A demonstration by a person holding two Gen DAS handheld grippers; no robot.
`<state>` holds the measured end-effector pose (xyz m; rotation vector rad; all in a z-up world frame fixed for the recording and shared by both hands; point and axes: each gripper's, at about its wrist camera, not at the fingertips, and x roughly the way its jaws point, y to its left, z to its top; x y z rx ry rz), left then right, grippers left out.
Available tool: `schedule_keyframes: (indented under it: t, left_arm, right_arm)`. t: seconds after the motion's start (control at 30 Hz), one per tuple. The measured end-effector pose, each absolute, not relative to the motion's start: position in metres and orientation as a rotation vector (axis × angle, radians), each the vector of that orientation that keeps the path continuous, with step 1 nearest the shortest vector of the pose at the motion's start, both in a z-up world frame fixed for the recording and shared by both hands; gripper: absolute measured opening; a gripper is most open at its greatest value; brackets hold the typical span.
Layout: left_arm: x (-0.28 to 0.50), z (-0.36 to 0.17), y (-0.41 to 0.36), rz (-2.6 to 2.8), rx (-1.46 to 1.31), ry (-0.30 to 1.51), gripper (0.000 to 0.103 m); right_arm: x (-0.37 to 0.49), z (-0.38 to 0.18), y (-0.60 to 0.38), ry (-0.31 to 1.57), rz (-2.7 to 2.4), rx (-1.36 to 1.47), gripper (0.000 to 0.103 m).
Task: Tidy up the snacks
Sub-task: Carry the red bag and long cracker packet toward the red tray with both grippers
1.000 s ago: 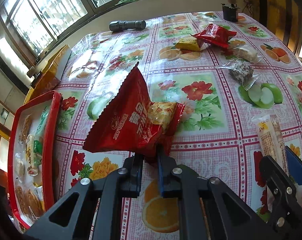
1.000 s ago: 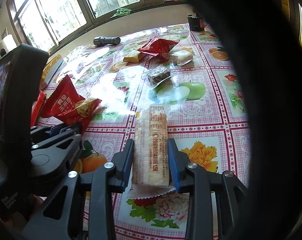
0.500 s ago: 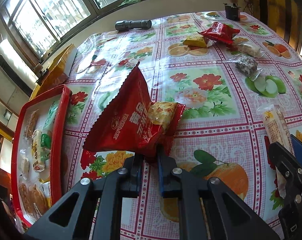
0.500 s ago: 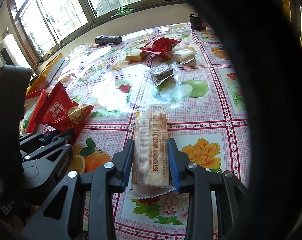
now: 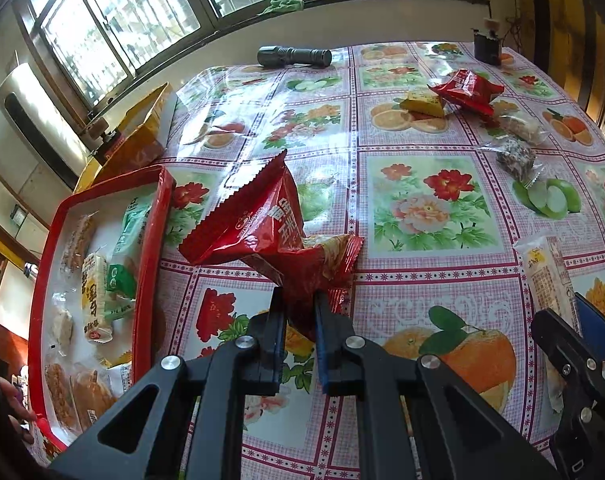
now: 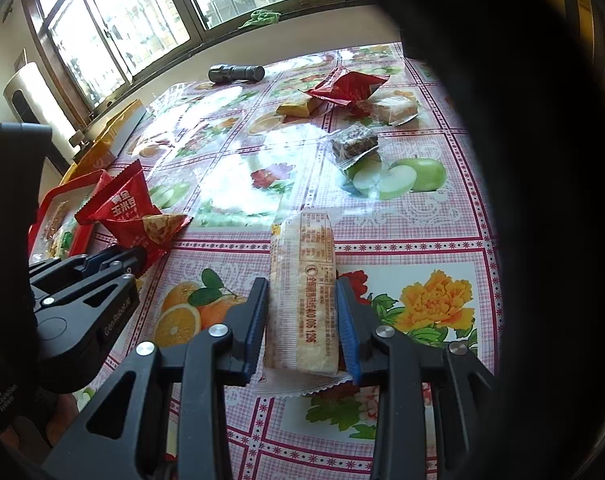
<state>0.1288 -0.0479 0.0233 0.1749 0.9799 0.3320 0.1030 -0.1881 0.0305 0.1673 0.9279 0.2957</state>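
Observation:
My left gripper (image 5: 298, 312) is shut on the lower corner of a red snack bag (image 5: 270, 232) and holds it above the flowered tablecloth, just right of a red tray (image 5: 150, 248) that holds several wrapped snacks. In the right wrist view the same red snack bag (image 6: 130, 212) hangs at the left, with the left gripper (image 6: 136, 258) below it. My right gripper (image 6: 302, 316) is shut on a long pale wafer pack (image 6: 302, 292), whose far end reaches out over the table. The wafer pack (image 5: 546, 276) also shows at the right edge of the left wrist view.
Farther back lie another red bag (image 5: 466, 90), a yellow pack (image 5: 420, 104), two clear-wrapped cakes (image 5: 516, 156), a black flashlight (image 5: 294, 56) and a small dark box (image 5: 486, 46). A yellow carton (image 5: 138, 136) stands behind the tray. A dark shape (image 6: 522, 160) blocks the right wrist view's right side.
The left gripper has carried the red bag leftward, toward the red tray, which now shows more of itself. The right gripper has kept still with the wafer pack.

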Motion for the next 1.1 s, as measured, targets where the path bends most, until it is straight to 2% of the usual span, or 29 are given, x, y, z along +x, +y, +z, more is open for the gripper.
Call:
schedule_keyframes:
  t: [0.57,0.9,1.1]
  left_arm:
    - [0.116,0.044,-0.013,0.392,0.173,0.922,0.011]
    - [0.128,0.017,-0.009,0.335,0.153,1.055,0.016]
    - [0.132,0.02,-0.017,0.367,0.203,0.984,0.009]
  right_arm:
    - [0.11,0.044,-0.155,0.909,0.367,0.177,0.035]
    - [0.111,0.027,-0.142,0.968,0.339,0.159,0.035]
    - [0.111,0.024,-0.148,0.979,0.315,0.147,0.035]
